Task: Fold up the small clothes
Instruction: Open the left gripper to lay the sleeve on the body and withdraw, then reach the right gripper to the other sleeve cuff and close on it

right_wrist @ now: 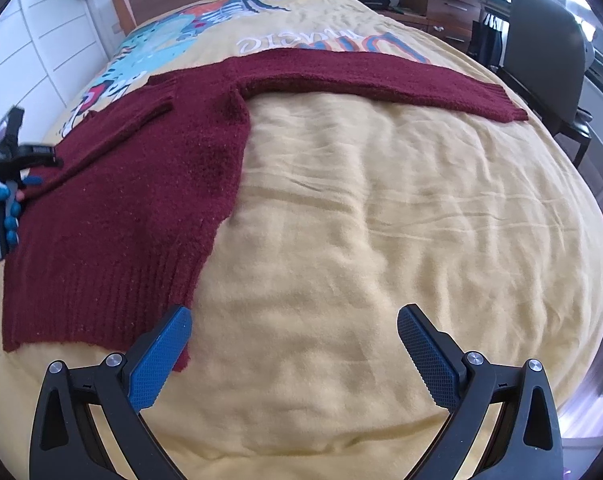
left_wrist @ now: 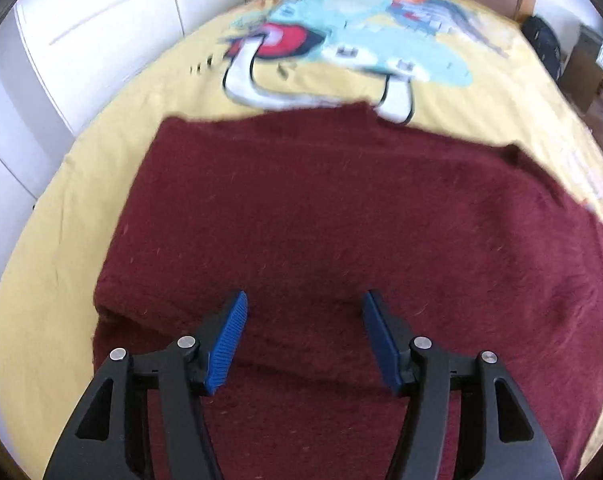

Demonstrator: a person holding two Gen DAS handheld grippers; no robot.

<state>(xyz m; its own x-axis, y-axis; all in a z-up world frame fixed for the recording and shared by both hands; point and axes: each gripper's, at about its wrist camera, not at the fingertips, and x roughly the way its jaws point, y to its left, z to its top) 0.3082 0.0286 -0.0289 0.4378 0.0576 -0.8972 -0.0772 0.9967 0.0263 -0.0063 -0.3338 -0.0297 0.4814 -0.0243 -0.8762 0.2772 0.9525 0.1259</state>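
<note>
We find the dark red knitted sweater [right_wrist: 133,200] on the yellow printed bed cover [right_wrist: 361,240], one sleeve folded across, the other [right_wrist: 381,76] outstretched upper right. Left gripper [left_wrist: 303,308] released above it; right gripper [right_wrist: 293,334] released, empty. Folding barely begun.

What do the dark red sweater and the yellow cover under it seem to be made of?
Sweater: a fuzzy knit, probably wool or acrylic; the hem is ribbed and fine hairs stand off the surface. Yellow blanket: soft matte fleece, it seems, with a brushed nap, shallow wrinkles and a printed cartoon. The fibre itself cannot be told.
</note>
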